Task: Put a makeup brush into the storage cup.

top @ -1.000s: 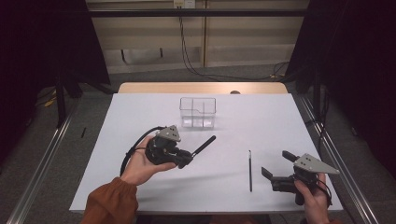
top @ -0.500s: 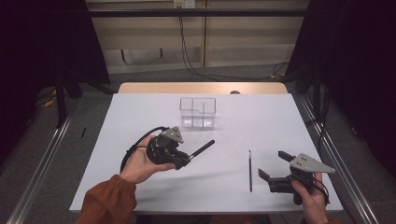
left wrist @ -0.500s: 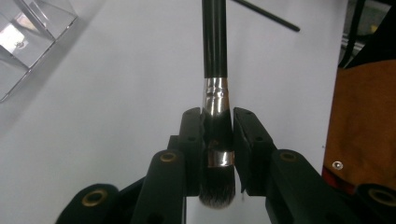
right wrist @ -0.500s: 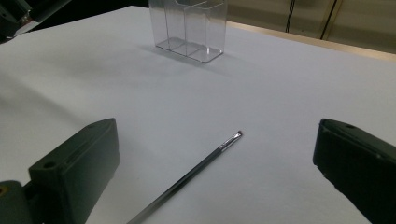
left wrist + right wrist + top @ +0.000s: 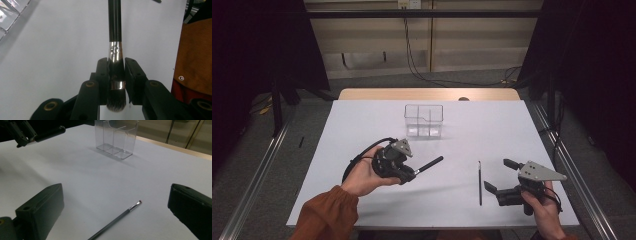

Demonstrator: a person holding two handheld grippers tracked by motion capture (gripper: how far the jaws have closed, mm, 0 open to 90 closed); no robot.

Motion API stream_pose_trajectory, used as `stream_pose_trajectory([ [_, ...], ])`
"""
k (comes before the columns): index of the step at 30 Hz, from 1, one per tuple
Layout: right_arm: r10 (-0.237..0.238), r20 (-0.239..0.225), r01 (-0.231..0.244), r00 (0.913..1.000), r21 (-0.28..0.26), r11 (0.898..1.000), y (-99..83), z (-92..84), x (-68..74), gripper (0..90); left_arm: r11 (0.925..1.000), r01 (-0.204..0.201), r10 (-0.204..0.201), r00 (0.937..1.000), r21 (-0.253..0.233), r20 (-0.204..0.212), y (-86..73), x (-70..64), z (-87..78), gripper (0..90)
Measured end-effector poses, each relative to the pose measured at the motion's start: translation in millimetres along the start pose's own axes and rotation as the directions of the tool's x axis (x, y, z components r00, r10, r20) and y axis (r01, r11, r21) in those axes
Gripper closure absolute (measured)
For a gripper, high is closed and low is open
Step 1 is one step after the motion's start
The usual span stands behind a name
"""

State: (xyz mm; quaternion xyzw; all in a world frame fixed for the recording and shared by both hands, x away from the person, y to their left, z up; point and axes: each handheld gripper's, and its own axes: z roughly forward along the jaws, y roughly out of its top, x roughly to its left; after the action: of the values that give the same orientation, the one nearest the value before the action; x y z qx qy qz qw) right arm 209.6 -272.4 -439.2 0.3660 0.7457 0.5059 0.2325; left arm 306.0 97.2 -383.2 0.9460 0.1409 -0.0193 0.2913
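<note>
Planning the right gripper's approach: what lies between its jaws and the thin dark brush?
Nothing: the right gripper view shows only bare white table before the thin dark brush.

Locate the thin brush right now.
In the high view the thin brush lies flat on the white table, right of centre, just left of the open right gripper; nothing touches it.
</note>
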Motion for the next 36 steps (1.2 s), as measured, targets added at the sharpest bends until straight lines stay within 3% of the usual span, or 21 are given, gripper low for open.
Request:
stream_pose_trajectory([
  [10, -0.041, -0.091, 0.041, 0.9950, -0.001, 0.999, 21.7, 21.2, 4.5, 0.0, 0.9998, -0.011, 0.010, 0.9999, 0.017, 0.014, 1.6, -1.9, 1.3, 74.3],
  [15, -0.075, -0.151, 0.079, 0.9858, 0.023, 0.997, 32.2, 34.6, 7.8, 0.9, 0.9989, -0.022, 0.021, 0.9997, 0.042, 0.015, 2.3, -1.5, 1.4, 74.3],
  [19, -0.095, -0.171, 0.103, 0.9806, 0.039, 0.994, 38.4, 39.7, 10.2, 1.9, 0.9988, -0.019, 0.019, 0.9997, 0.045, 0.017, 2.1, -1.5, 2.6, 74.3],
  [24, -0.112, -0.243, 0.137, 0.9634, 0.087, 0.987, 43.5, 46.9, 12.6, 1.8, 0.9982, -0.022, 0.021, 0.9996, 0.056, 0.018, 2.8, -1.3, 3.0, 74.3],
  [30, -0.151, -0.328, 0.217, 0.9327, 0.174, 0.961, 52.1, 62.0, 18.9, 1.8, 0.9980, -0.020, 0.018, 0.9996, 0.061, 0.023, 4.0, -0.9, 2.9, 74.3],
  [34, -0.176, -0.352, 0.256, 0.9193, 0.194, 0.947, 59.8, 70.0, 23.1, 1.8, 0.9973, -0.027, 0.026, 0.9994, 0.069, 0.024, 4.6, -0.8, 3.0, 74.3],
  [36, -0.202, -0.377, 0.289, 0.9039, 0.189, 0.938, 65.0, 73.0, 25.5, 1.8, 0.9970, -0.026, 0.024, 0.9992, 0.072, 0.031, 4.4, -1.2, 3.5, 74.3],
])
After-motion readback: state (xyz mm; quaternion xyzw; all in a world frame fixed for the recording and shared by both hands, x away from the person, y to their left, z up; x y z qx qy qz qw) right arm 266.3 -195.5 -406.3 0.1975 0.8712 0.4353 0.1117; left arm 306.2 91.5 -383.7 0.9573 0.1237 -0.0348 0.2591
